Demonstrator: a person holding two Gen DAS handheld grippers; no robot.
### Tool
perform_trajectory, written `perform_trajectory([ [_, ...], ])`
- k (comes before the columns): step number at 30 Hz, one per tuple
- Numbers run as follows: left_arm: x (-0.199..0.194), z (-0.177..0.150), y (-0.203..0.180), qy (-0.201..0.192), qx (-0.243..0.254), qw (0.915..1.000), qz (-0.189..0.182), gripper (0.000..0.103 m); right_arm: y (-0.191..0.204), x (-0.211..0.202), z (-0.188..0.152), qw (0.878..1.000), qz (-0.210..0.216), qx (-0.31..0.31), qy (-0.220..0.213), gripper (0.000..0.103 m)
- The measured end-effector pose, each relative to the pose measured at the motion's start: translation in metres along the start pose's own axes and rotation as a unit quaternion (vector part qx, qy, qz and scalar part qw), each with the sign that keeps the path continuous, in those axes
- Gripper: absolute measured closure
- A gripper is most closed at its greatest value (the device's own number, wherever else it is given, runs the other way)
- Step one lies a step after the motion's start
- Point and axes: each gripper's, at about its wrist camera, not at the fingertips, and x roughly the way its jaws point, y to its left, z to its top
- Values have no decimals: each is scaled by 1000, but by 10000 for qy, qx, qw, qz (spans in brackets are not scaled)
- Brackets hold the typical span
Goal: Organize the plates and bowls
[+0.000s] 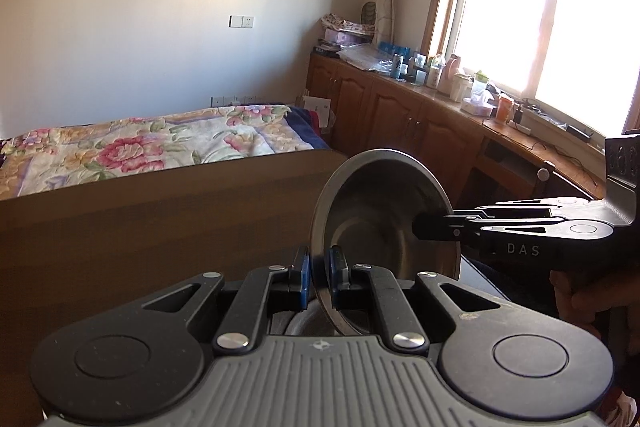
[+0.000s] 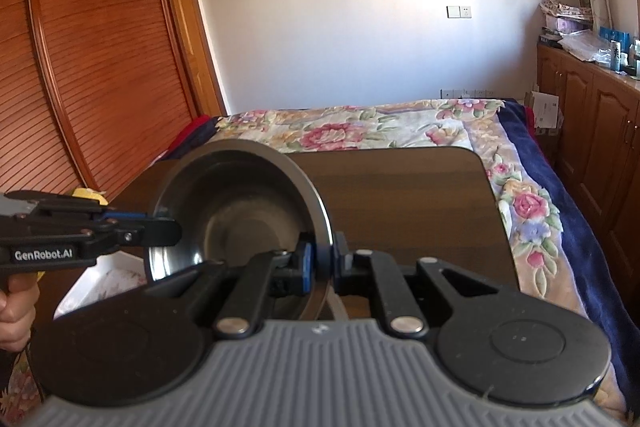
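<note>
A steel bowl (image 1: 380, 227) (image 2: 240, 219) hangs tilted on edge above the brown table (image 2: 400, 195), its hollow facing the cameras. My left gripper (image 1: 318, 269) is shut on the bowl's rim, with the blue pads on either side of the thin edge. In the right wrist view, the left gripper (image 2: 168, 227) comes in from the left onto the rim. My right gripper (image 2: 323, 263) is shut on the opposite rim, and the left wrist view shows the right gripper (image 1: 420, 227) coming from the right. A hand (image 2: 16, 307) holds the left tool.
A bed with a floral quilt (image 2: 360, 135) lies beyond the table. Wooden cabinets (image 1: 400, 115) with clutter on top run under the window on the right. A white container (image 2: 100, 279) sits low on the left. A round metal rim (image 1: 300, 323) shows just under the left gripper.
</note>
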Motion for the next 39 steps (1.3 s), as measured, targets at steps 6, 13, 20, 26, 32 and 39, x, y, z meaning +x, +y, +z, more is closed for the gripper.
perform_trajectory([
  [6, -8, -12, -2, 17, -22, 10000, 49, 92, 7, -6, -6, 10000, 46, -30, 16, 91],
  [13, -7, -30, -4, 152, -2, 9998, 152, 92, 11, -4, -19, 9999, 76, -32, 88, 91],
  [20, 1, -46, 1, 317, -29, 9993, 176, 92, 11, 0, -33, 9998, 72, 47, 193, 91],
  [26, 8, -50, -3, 375, 45, 9989, 271, 92, 11, 4, -39, 9997, 77, 125, 208, 91],
  [32, 12, -55, -2, 389, 113, 9985, 367, 91, 11, 8, -44, 9997, 68, 139, 171, 91],
  [39, 13, -62, -9, 269, 220, 9983, 474, 89, 16, 8, -47, 10000, -77, -54, 10, 91],
])
